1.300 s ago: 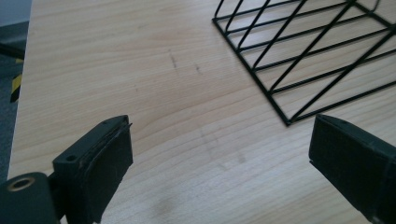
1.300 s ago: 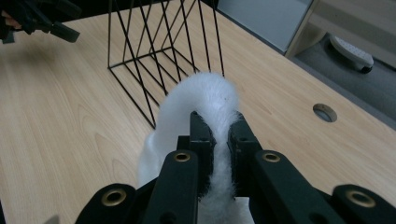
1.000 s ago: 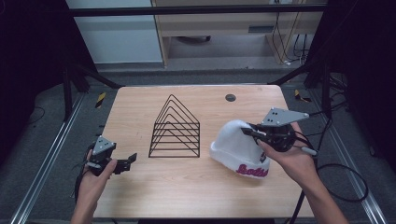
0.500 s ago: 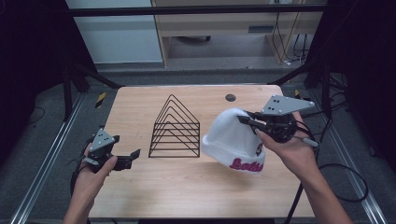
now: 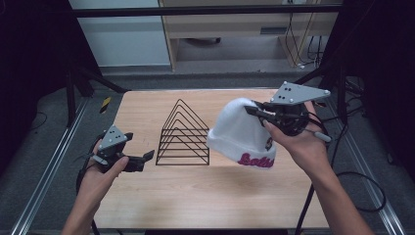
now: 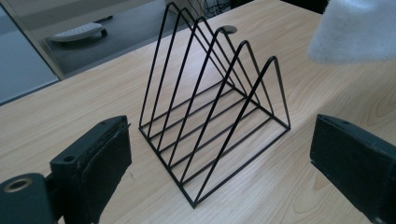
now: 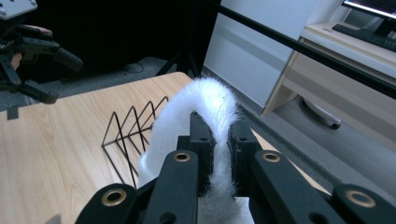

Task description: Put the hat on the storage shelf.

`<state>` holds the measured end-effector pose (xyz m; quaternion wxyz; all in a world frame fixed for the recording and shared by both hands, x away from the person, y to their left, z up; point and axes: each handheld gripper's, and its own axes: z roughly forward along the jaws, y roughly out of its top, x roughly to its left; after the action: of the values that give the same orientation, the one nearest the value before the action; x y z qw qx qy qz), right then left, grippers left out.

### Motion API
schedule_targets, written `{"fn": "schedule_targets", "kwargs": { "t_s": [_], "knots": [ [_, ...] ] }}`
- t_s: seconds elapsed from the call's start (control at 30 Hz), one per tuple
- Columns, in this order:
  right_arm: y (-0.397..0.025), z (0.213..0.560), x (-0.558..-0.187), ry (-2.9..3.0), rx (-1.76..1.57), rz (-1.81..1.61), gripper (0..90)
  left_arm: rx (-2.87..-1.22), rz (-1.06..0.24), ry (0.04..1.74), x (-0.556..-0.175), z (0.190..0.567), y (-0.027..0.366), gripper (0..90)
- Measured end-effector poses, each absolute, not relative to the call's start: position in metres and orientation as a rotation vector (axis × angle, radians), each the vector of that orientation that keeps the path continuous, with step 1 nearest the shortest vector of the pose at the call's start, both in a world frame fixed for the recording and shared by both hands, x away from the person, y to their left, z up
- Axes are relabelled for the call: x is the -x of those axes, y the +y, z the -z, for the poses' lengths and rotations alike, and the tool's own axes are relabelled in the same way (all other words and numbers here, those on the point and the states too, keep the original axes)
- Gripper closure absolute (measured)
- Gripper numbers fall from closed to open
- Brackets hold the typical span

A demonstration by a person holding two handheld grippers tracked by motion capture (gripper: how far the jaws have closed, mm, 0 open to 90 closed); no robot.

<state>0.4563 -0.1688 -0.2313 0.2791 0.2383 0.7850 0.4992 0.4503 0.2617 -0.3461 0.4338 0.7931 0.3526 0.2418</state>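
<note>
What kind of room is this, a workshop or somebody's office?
Probably a lab or office test bench: a bare light wooden table inside a black metal frame, loose cables on the grey floor, and a desk with a keyboard behind.

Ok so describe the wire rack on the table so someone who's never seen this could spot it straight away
On the light wooden table, look near the middle, between the open left gripper and the white beanie that the right gripper holds up. The wire rack stands there: thin black triangular loops in a row on a flat wire base, the one see-through, tent-shaped thing there.
</note>
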Motion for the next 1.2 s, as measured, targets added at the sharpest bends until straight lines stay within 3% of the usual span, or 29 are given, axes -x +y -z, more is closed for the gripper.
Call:
{"fn": "schedule_targets", "kwargs": {
  "t_s": [1.2],
  "knots": [
    [-0.127,0.18,-0.471,2.028,-0.567,-1.428,83.6,-2.003,-0.565,0.745,-0.465,0.308,0.221,6.4]
  ]
}}
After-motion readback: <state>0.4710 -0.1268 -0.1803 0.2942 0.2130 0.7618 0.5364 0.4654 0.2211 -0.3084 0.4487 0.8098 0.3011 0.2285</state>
